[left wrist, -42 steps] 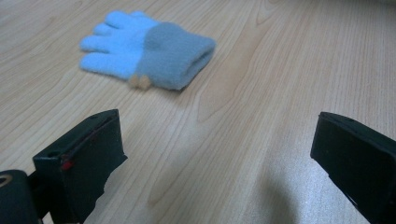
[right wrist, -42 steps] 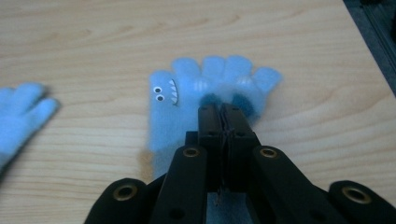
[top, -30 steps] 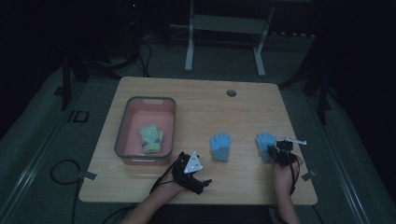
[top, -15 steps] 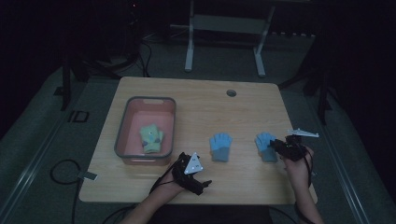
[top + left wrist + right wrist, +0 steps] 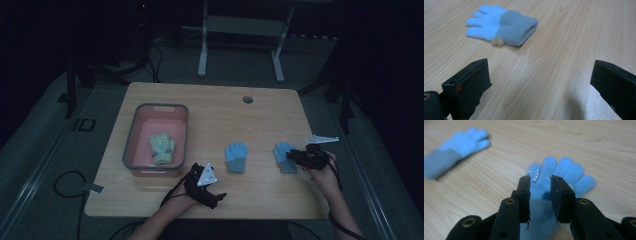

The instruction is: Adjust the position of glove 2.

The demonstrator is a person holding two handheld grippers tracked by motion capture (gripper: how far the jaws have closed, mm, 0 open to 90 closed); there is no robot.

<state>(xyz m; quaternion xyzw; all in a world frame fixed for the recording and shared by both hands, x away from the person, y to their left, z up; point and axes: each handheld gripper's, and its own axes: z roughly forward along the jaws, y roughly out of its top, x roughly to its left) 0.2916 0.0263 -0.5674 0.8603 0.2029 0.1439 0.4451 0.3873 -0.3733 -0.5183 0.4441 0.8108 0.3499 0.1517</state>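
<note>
Your right gripper (image 5: 540, 186) has its fingers closing around the blue glove (image 5: 559, 173) on the surface, ready to lift. Your left gripper (image 5: 536, 82) waits with fingers wide open, holding nothing.

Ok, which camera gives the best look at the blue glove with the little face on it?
The right gripper view: the face glove lies close, palm printed with an eye and teeth, between the right gripper jaws. In the high view it is small and dim. The left gripper view has the other glove.
</note>
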